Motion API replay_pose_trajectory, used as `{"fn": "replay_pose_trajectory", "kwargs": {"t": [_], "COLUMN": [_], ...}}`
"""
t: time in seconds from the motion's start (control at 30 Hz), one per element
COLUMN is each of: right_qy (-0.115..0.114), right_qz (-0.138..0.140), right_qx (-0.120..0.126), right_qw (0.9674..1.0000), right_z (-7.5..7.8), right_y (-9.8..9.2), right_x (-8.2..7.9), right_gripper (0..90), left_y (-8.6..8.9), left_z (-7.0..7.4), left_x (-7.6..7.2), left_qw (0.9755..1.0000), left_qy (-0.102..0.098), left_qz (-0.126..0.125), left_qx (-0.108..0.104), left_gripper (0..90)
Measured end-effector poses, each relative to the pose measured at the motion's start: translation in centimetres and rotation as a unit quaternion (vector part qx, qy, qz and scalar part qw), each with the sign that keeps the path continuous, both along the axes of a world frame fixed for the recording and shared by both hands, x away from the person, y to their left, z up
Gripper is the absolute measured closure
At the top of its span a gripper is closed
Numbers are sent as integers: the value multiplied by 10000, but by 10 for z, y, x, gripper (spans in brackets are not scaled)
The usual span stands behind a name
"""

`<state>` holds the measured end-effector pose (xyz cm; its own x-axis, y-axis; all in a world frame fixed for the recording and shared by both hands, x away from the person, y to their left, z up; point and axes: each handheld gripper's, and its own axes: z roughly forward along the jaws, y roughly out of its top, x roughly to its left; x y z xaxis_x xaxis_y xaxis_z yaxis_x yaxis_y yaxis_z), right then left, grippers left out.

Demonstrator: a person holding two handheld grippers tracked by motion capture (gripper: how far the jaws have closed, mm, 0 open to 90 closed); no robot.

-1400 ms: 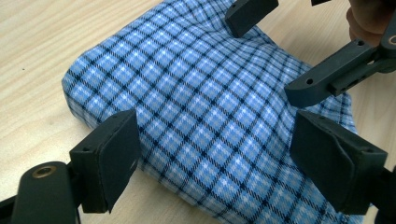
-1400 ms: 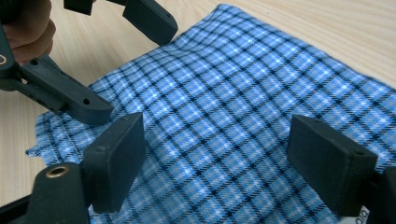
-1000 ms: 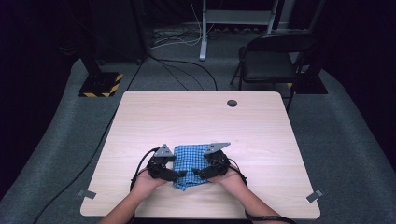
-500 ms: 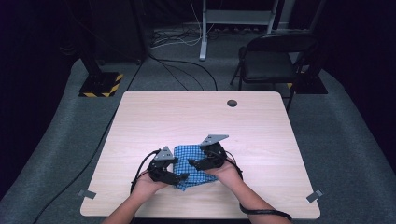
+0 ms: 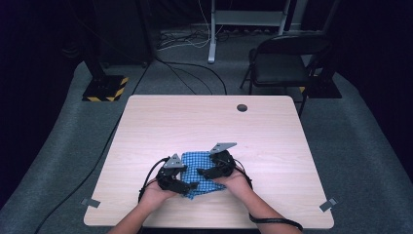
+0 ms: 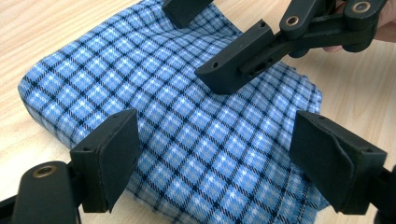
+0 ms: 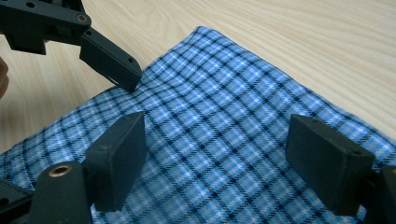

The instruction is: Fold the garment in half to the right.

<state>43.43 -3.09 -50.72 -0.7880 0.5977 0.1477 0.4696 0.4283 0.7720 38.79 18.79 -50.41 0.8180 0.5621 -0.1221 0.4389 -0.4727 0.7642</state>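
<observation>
Cloth (image 5: 197,171) lies folded under both grippers, left (image 6: 212,154) and right (image 7: 215,161), jaws spread, pinching nothing; closing there could bunch layers or catch only the top one.

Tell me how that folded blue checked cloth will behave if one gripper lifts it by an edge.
The cloth is probably floppy: it is thin woven fabric lying in soft folded layers with rounded edges, so a lifted edge would likely droop and unfold. It looks light, so it should rise easily. On the smooth wooden table it would probably slide or bunch when pushed, not roll.
</observation>
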Motion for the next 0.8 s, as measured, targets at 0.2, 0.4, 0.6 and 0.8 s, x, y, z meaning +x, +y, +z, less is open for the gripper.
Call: {"fn": "replay_pose_trajectory", "kwargs": {"t": [0.2, 0.4, 0.6, 0.8], "right_qy": [18, -57, -142, -176], "right_qz": [-33, -41, 16, 70], "right_qx": [-8, 52, 143, 130], "right_qw": [10000, 10000, 9998, 9997], "right_z": [0, 9, 17, 19], "right_y": [-4, -11, -21, -27], "right_x": [-1, -9, -21, -29], "right_gripper": [194, 197, 196, 196], "left_y": [0, 3, 5, -1], "left_z": [1, 8, 13, 13], "left_x": [0, 3, 11, 21], "left_qw": [10000, 10000, 9999, 9997], "left_qy": [-4, -32, -67, -74], "left_qz": [-22, 24, 135, 209], "left_qx": [35, 9, -45, -65], "left_gripper": [158, 160, 160, 160]}}
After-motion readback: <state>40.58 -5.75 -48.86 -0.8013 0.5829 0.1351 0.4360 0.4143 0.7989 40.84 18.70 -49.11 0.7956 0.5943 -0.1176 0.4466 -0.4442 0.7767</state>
